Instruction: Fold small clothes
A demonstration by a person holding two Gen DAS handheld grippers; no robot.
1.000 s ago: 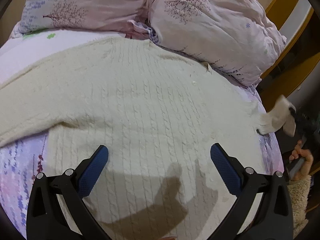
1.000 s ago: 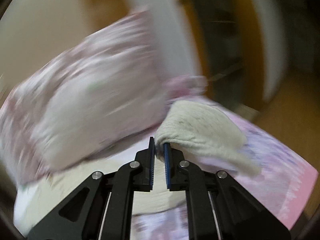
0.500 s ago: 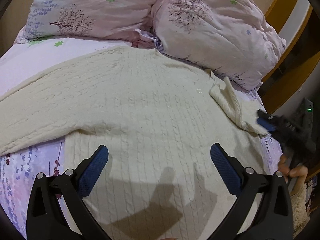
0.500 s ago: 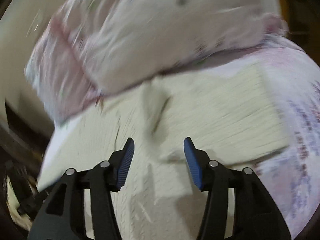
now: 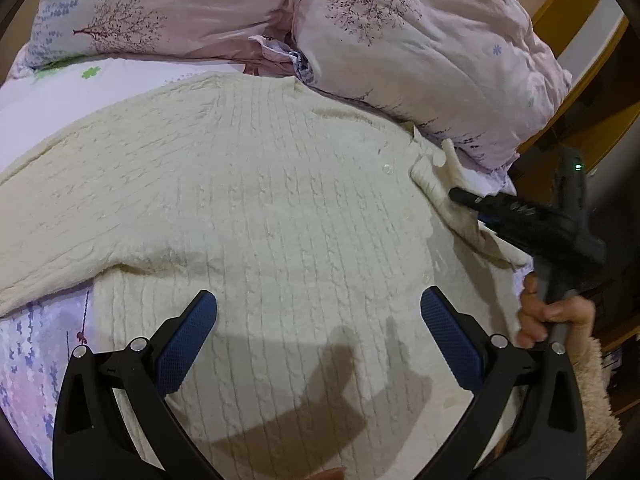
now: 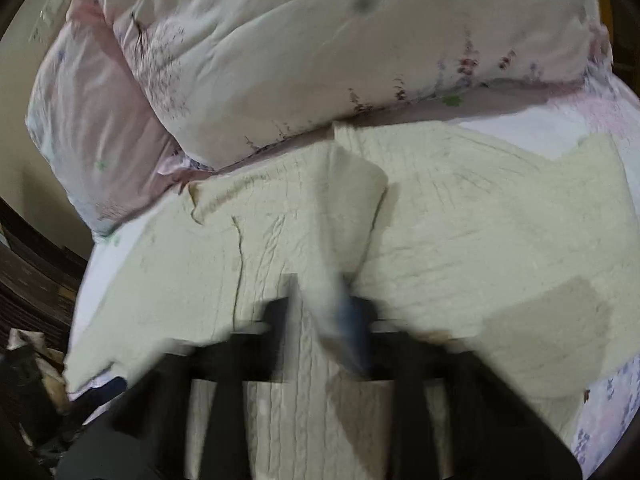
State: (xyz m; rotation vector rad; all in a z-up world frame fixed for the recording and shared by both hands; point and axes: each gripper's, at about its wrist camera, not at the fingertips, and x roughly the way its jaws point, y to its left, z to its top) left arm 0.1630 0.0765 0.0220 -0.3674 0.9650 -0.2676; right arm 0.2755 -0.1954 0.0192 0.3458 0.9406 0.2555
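A cream cable-knit sweater (image 5: 272, 208) lies spread flat on the bed, one sleeve stretched out to the left. My left gripper (image 5: 318, 332) is open just above its lower body, holding nothing. My right gripper (image 6: 332, 320) is blurred in its own view, its jaws close together on a fold of the right sleeve (image 6: 348, 200), which is doubled over onto the sweater's body (image 6: 460, 220). In the left wrist view the right gripper (image 5: 460, 196) shows at the sweater's right edge, with the folded sleeve (image 5: 436, 176) beside it.
Two pink floral pillows (image 5: 420, 40) lie along the far side of the sweater, also in the right wrist view (image 6: 320, 48). The purple-flowered sheet (image 5: 36, 340) shows at the left. The bed's edge and wooden furniture (image 5: 580, 120) are at the right.
The right gripper carried the right sleeve end from the bed's edge inward over the sweater, opened half a second ago, and now looks closed on the sleeve fold. The left gripper stayed open in place.
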